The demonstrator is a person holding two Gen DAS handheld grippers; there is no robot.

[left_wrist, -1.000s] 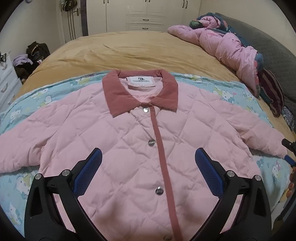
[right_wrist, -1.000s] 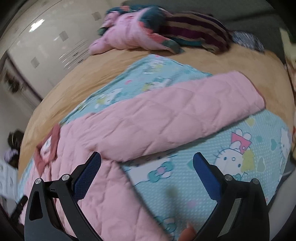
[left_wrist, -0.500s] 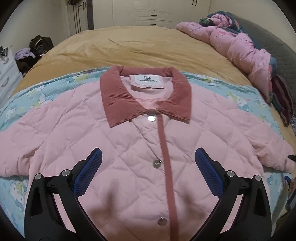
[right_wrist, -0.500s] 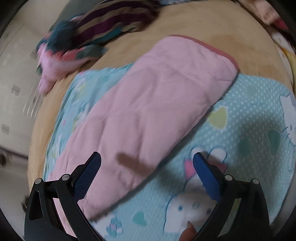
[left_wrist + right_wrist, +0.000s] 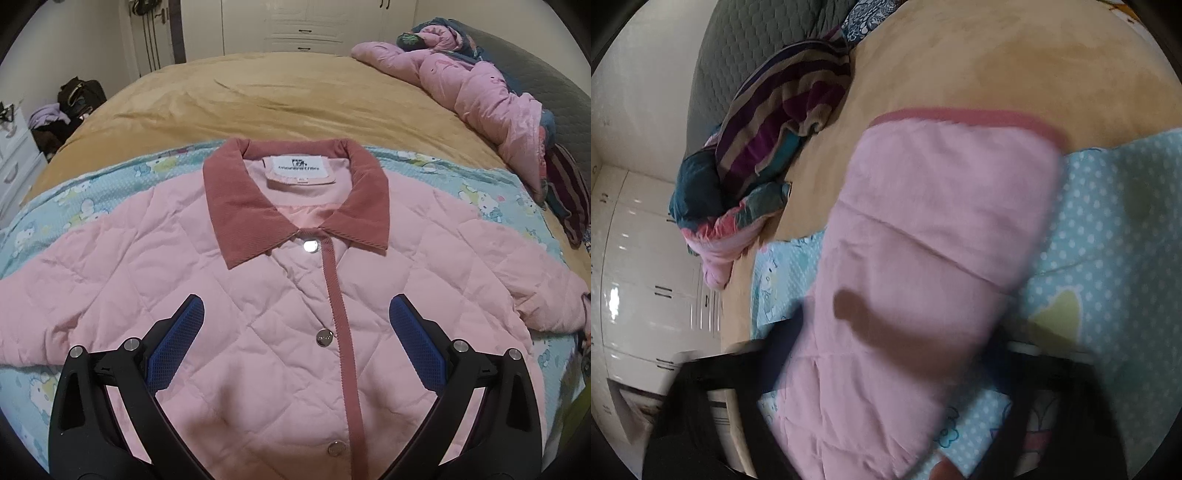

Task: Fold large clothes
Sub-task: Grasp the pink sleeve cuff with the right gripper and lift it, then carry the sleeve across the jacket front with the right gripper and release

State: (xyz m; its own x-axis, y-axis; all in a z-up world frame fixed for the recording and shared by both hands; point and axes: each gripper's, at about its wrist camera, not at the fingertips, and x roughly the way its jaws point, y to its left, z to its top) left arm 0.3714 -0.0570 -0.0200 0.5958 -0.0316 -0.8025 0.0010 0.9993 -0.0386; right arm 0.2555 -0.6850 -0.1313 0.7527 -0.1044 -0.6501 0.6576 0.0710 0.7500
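**Me:** Jaws first. On the left wrist view, my left gripper stands released, blue pads wide apart, nothing between them, hovering over the chest of the pink quilted jacket. That jacket lies face up and buttoned on the cartoon-print blue sheet, collar toward the far side of the tan bed, sleeves spread toward the bed's left and right edges.

**Partner:** And the right?

**Me:** Right wrist view now, and it's blurred. My right gripper has just been closing, with the right sleeve running between the fingers. Whether the pads actually bite the fabric yet, I can't tell from this smear. The cuff points at the bed's far edge, beside the striped bundle.

**Partner:** So what makes this step go well?

**Me:** I reckon it's the sleeve fold. Get a firm pinch through both padded layers, lift just clear of the sheet, and carry the sleeve across the chest without dragging the body. The left could pin the front near the placket so nothing slides.
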